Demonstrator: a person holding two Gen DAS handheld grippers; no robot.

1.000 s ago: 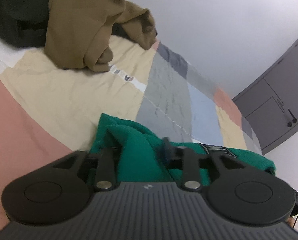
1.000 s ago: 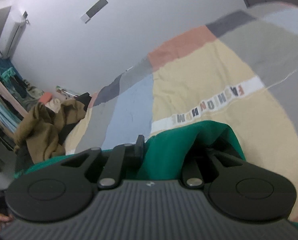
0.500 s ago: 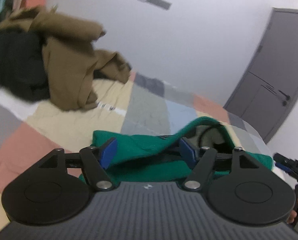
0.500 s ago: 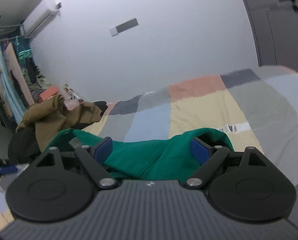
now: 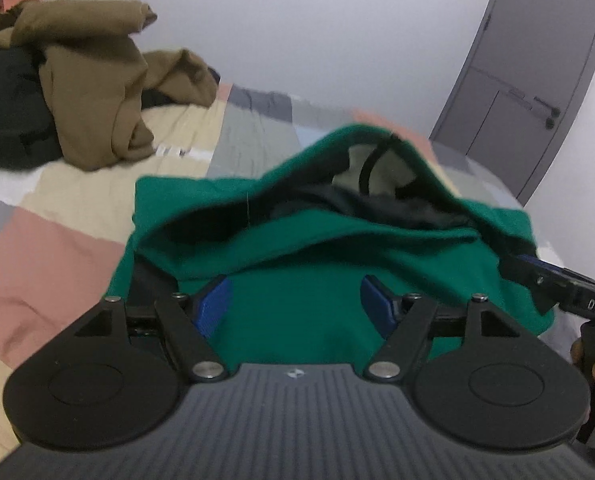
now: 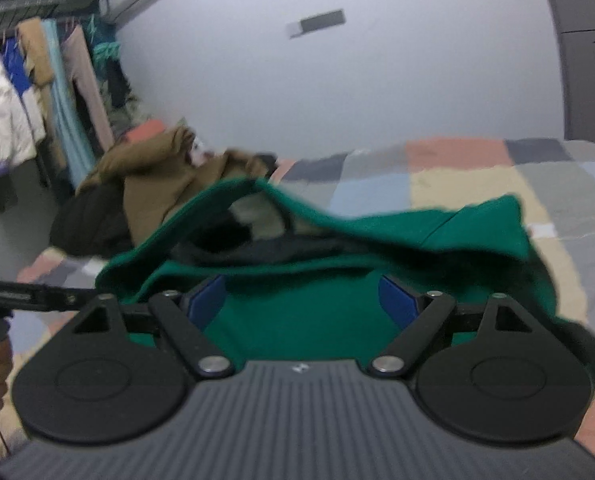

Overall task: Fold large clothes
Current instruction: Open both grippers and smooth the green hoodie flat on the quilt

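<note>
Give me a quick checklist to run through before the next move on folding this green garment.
1. Left claw let go: ok, pads wide apart, nothing pinched.
2. Right claw let go: ok, pads wide apart, not pressing cloth.
3. Green garment lying flat: not ok, the top layer bulges up and gapes, with dark lining showing.
4. Edges lined up: cannot tell, the near part is hidden by the claws.
5. Room on the patchwork bedspread: ok, bare cover beside the garment.
6. Brown clothes pile out of the way: ok, it sits apart at the far side.
</note>
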